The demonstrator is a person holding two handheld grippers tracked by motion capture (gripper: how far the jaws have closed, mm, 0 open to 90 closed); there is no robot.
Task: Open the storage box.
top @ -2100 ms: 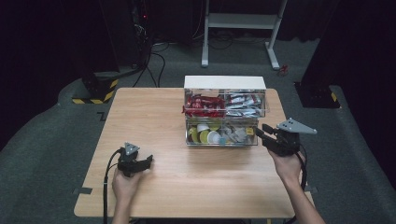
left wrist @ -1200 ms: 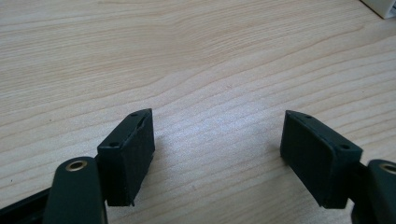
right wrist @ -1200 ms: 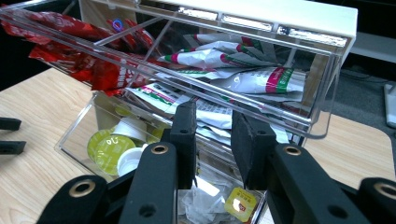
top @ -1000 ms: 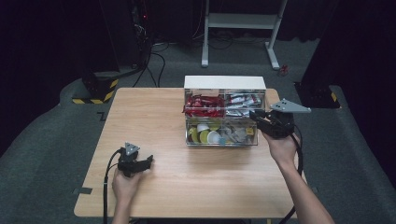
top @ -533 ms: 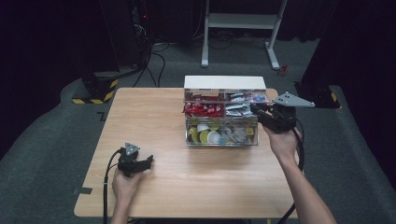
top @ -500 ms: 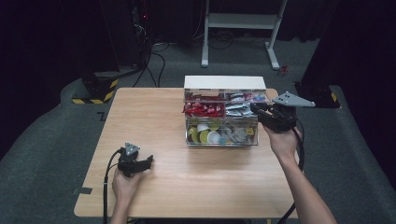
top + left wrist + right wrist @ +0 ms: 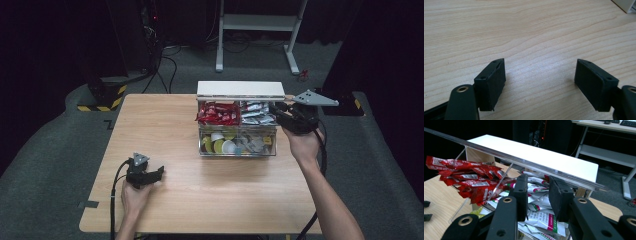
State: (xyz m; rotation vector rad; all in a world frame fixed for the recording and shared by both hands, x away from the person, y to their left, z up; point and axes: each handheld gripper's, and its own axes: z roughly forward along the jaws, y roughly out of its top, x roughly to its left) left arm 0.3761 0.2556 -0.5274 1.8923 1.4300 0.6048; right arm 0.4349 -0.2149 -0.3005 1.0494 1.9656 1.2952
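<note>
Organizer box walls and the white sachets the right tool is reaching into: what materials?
Organizer box: looks like clear acrylic, glossy; contents show through and the divider edges catch light. White sachets: likely laminated plastic film, shiny and crinkled, with printed labels. Right tool sits over them, jaws apart.

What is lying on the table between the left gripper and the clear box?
Nothing: in the high view, bare wood runs from the left gripper to the clear box. The left gripper view shows bare table ahead of its open jaws too.

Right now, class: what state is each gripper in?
Left gripper: open, resting on the table, holding nothing.
Right gripper: jaws partly open over the white packets, nothing gripped.
</note>
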